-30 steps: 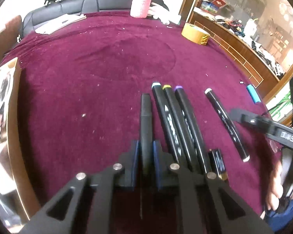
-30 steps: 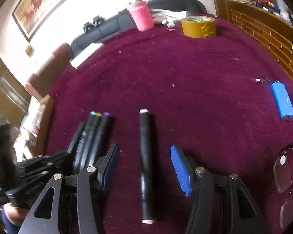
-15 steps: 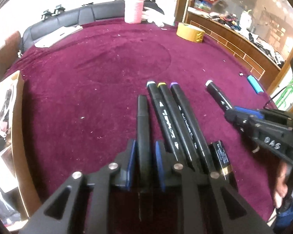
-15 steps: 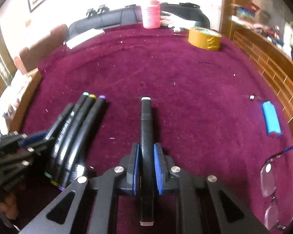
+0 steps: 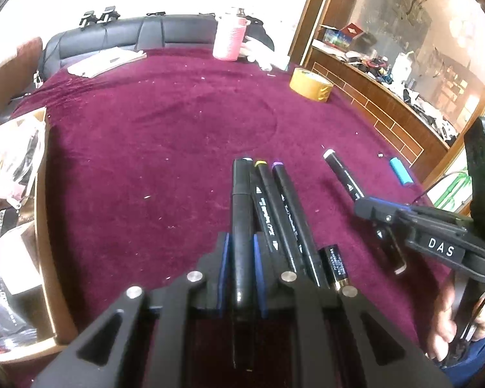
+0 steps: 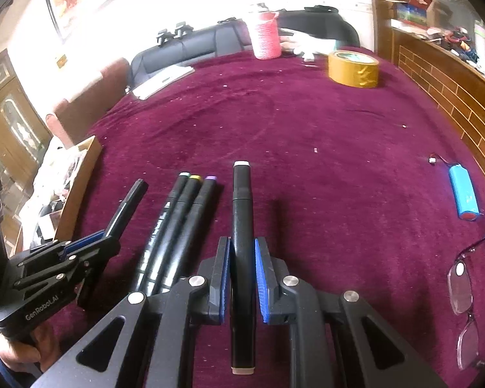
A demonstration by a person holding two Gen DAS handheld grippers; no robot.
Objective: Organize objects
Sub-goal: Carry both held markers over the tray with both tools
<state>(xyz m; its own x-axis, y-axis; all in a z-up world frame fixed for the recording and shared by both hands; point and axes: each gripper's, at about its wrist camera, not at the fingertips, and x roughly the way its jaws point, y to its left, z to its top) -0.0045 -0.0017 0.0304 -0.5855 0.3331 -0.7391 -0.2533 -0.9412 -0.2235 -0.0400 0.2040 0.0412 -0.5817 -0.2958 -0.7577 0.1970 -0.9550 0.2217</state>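
Clamping a black marker (image 5: pixel 241 226) between its blue pads, the left gripper (image 5: pixel 241 245) holds it with its long axis running up the centre of the frame, tip pointing away over the maroon tablecloth (image 5: pixel 145 135). The right gripper (image 6: pixel 242 258) pinches a white-capped marker (image 6: pixel 242 220) the same way, lengthwise up mid-frame. Three more markers (image 6: pixel 177 226) lie side by side at lower left of the right view, parallel. Readable writing: "DAS" on the right gripper's body, "GenRobot.AI" on the left's.
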